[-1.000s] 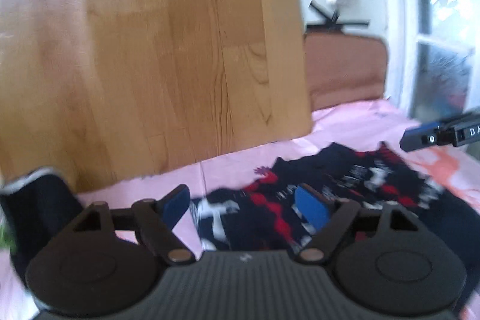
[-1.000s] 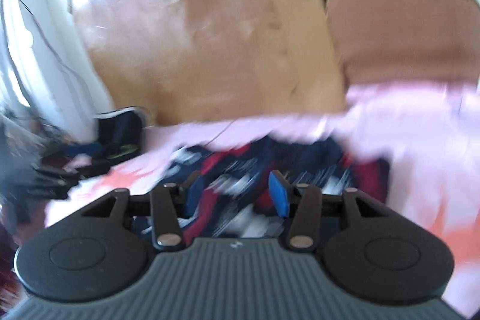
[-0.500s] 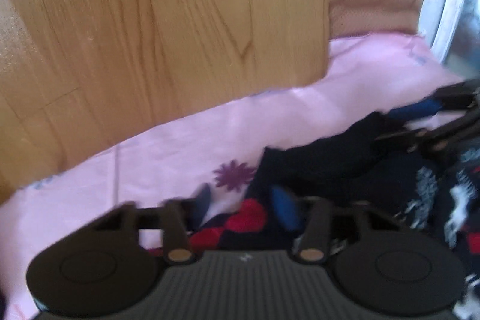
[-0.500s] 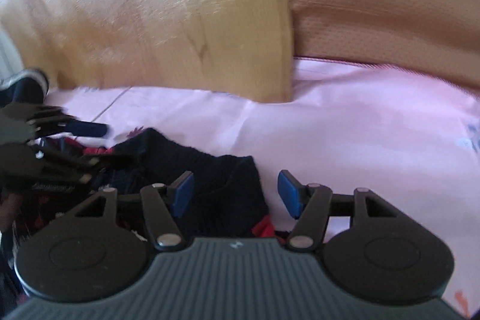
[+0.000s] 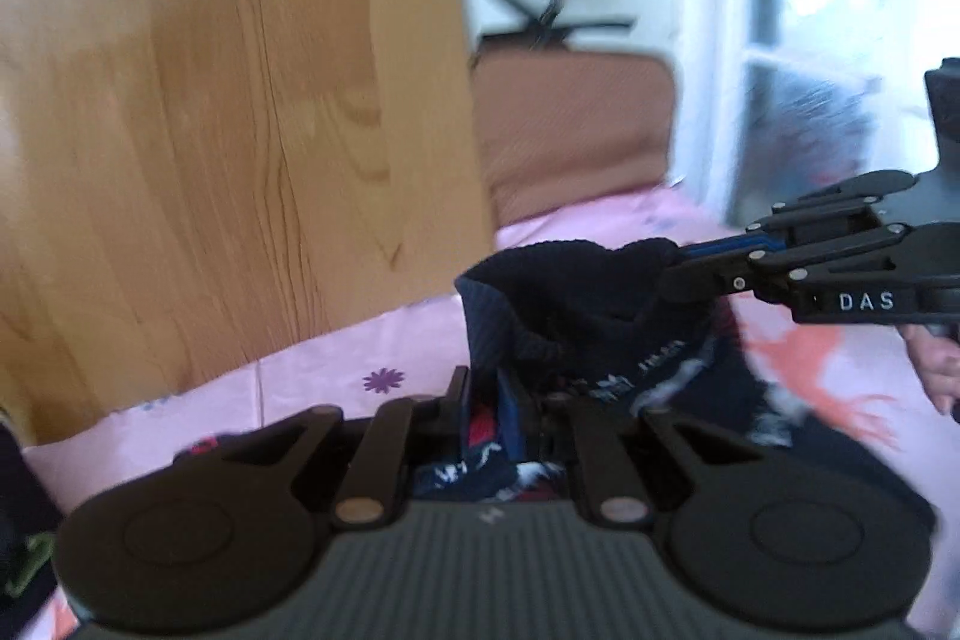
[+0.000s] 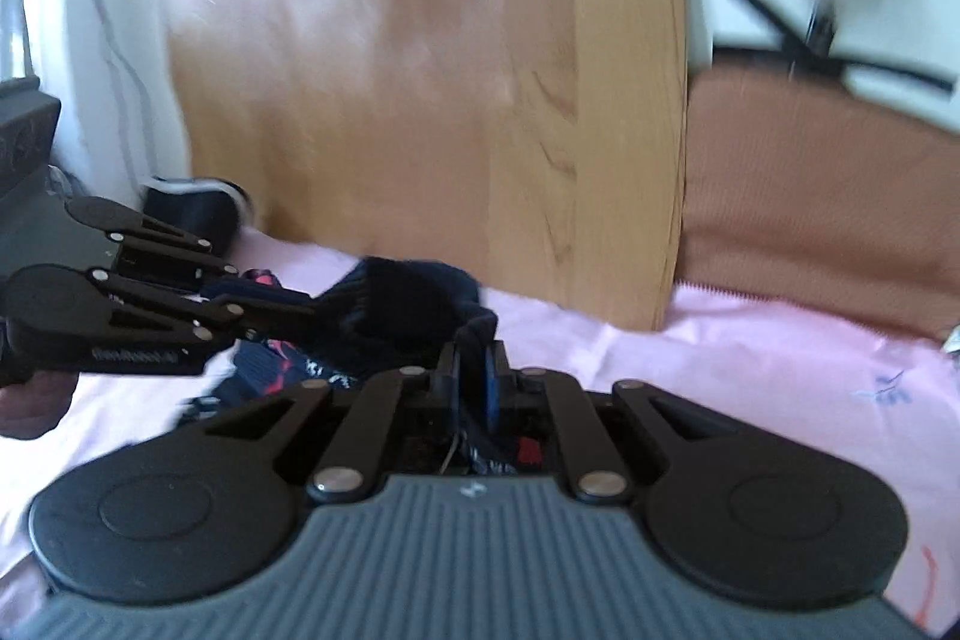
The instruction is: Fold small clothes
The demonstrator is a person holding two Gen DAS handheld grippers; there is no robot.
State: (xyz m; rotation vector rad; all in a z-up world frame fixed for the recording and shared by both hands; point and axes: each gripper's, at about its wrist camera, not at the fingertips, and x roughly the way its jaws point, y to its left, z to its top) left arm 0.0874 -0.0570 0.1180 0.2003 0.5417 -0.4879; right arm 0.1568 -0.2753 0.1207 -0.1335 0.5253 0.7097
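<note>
Pink sheet (image 6: 750, 370) w/ wood headboard (image 5: 240, 100) behind. My left gripper (image 5: 483, 412) is pinched tight on the dark patterned garment (image 5: 576, 304); right gripper (image 6: 474, 382) likewise clamped on its opposite edge, cloth lifted btwn them.

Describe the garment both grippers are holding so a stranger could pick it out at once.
Start at the pink bedsheet in front of the wooden headboard. On it, the dark navy knitted garment with red and white patterning is pinched by the left gripper and the right gripper. Unlike the plain dark item near the headboard's corner, it is patterned and clamped at two points.
</note>
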